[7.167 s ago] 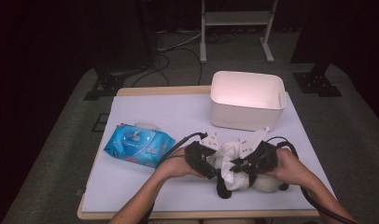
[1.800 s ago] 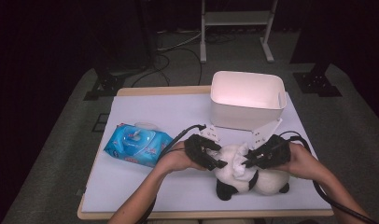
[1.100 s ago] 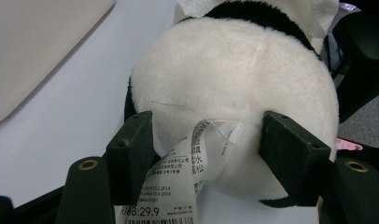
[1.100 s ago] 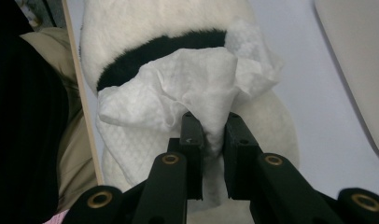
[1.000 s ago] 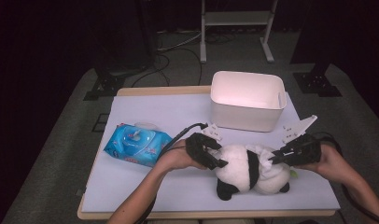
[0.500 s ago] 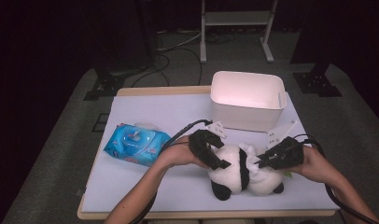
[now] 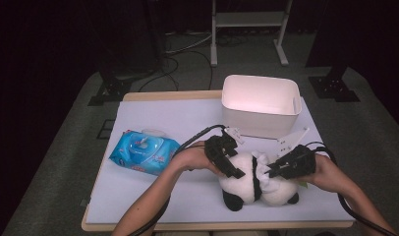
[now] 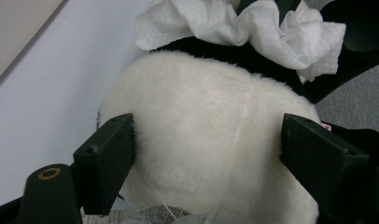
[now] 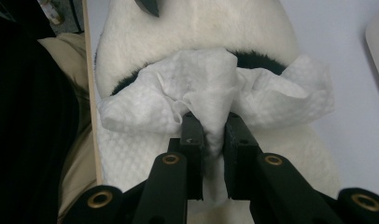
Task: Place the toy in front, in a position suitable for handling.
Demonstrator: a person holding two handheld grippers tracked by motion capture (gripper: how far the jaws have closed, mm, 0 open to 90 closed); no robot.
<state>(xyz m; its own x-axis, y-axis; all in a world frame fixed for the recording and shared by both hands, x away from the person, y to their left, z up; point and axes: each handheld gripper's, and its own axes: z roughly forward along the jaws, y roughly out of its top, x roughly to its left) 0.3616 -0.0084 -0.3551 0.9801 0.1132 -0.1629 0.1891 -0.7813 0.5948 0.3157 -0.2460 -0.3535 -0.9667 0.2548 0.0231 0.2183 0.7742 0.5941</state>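
A black-and-white plush panda (image 7: 246, 172) lies near the table's front edge, right of centre. My left gripper (image 7: 232, 168) reaches onto it from the left. In the left gripper view the panda's white body (image 8: 206, 140) bulges between the wide-set jaws of my left gripper (image 8: 206, 158). Those jaws have just been opening, and both pads still sit against the fur. My right gripper (image 9: 211, 126) is shut on a crumpled white wipe (image 9: 211, 88), held against the panda's black band. From above, my right gripper (image 7: 272, 172) meets the panda from the right.
A white plastic bin (image 7: 259, 120) stands just behind the panda. A blue pack of wipes (image 7: 143, 151) lies at the left of the white tabletop (image 7: 153, 191). Cables trail from both grippers toward the front edge.
My right gripper has come back left from the table's right side and set the wipe on the panda. The panda has shifted slightly. The left hand has stayed put.
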